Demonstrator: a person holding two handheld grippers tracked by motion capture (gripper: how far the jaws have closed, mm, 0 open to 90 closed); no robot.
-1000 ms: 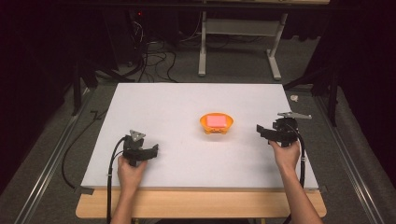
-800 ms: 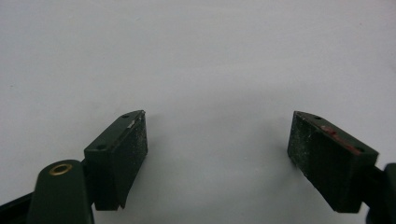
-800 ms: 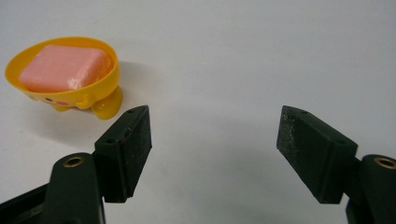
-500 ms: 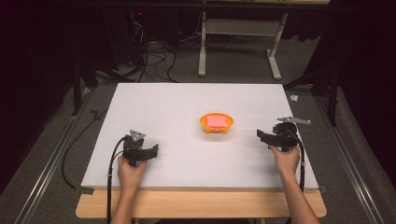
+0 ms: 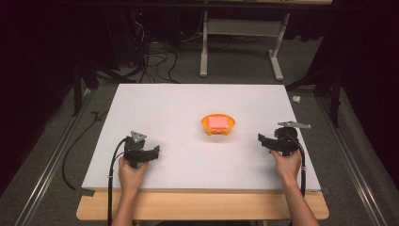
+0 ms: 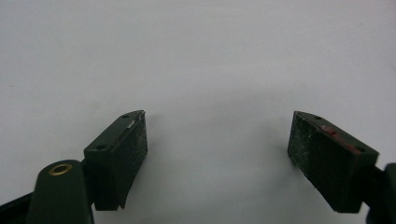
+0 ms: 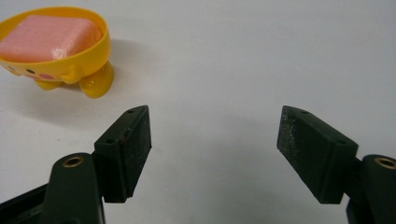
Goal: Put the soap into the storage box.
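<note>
since the earlier frames the right gripper (image 5: pixel 264 140) has drawn back from beside the orange bowl (image 5: pixel 218 125) toward the near right part of the table, while the left gripper (image 5: pixel 151 151) has kept its place. nearest the viewer, two forearms enter from the bottom edge of the high view; the left hand (image 5: pixel 131 172) wraps the rear of its tool with the wrist straight, and the right hand (image 5: pixel 286 163) does the same, angled slightly inward. each tool lies low over the white table (image 5: pixel 179 108), its cable trailing back off the near edge. in the left gripper view the jaws stand wide apart with bare white surface between them, nothing held. in the right gripper view the jaws likewise stand apart and empty, pointing toward the table's middle. farther on, the orange bowl stands upright on small feet near the table's centre, well apart from both tools, closer to the right one. a pink block (image 7: pixel 46 31) lies inside it, filling most of the hollow. beyond the table, a metal stand (image 5: pixel 240 42) and loose cables (image 5: pixel 155 54) rest on the dark floor.
</note>
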